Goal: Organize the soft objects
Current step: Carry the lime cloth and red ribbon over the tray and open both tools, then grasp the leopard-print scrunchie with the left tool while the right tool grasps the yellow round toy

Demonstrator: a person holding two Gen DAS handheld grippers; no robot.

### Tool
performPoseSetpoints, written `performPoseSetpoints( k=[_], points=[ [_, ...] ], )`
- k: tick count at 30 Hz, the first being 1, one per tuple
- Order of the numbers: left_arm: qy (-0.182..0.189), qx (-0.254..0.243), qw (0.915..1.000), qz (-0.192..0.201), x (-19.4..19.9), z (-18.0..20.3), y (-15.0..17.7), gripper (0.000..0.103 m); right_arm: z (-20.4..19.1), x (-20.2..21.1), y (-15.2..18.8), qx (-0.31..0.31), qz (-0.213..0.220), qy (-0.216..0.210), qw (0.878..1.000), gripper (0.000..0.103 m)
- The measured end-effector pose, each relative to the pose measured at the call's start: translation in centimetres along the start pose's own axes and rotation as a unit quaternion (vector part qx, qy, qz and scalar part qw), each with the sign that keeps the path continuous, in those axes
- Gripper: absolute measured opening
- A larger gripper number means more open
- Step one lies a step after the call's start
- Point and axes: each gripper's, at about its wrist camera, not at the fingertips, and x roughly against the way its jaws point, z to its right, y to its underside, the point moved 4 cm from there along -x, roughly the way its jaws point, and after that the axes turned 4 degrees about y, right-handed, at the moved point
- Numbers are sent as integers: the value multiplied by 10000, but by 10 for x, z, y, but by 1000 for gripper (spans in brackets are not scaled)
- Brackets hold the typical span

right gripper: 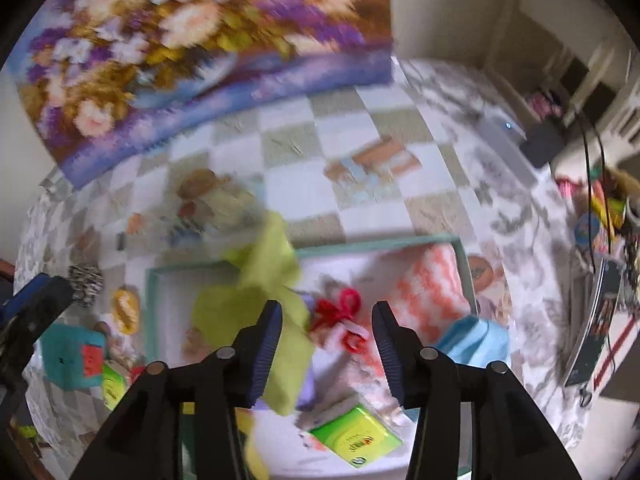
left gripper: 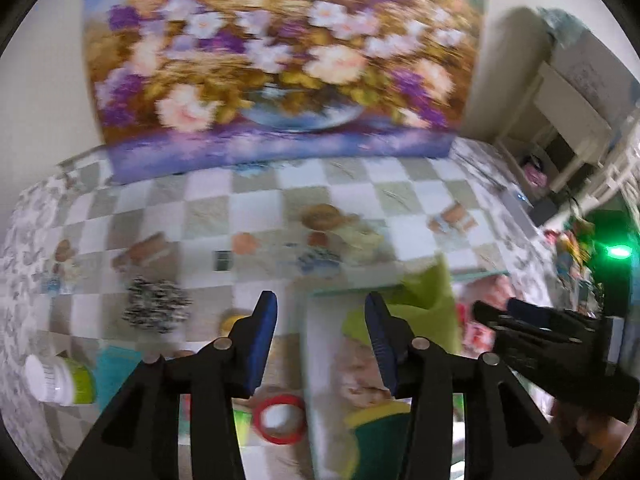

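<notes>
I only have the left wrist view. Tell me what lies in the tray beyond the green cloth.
Observer: An orange-and-white striped knit lies in the far right corner of the tray.
Operator: Report what is under the right gripper.
Observer: A red yarn bow shows in the gap of the right gripper. The jaws are open and do not touch it.
Operator: Give me the tray's near right side.
Observer: A light blue cloth is bunched there, by the rim.
</notes>
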Motion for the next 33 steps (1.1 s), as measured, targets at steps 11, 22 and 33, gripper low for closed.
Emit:
performPoseSetpoints(
  k=[11,22,33],
  points=[
    [-659,1057,9918,-276,-13,-117,6,69,-123,23,-8,1034,464,-1275,9854,54],
    [-814,994,9833,-1290,-59,-162,-6,70,-205,-40,25,1660,-180,-1477,9748,54],
    [-373,1502,9707,-1837,-102,-192,4,70,-227,-71,32,2006,-261,-1094,9732,54]
  ],
)
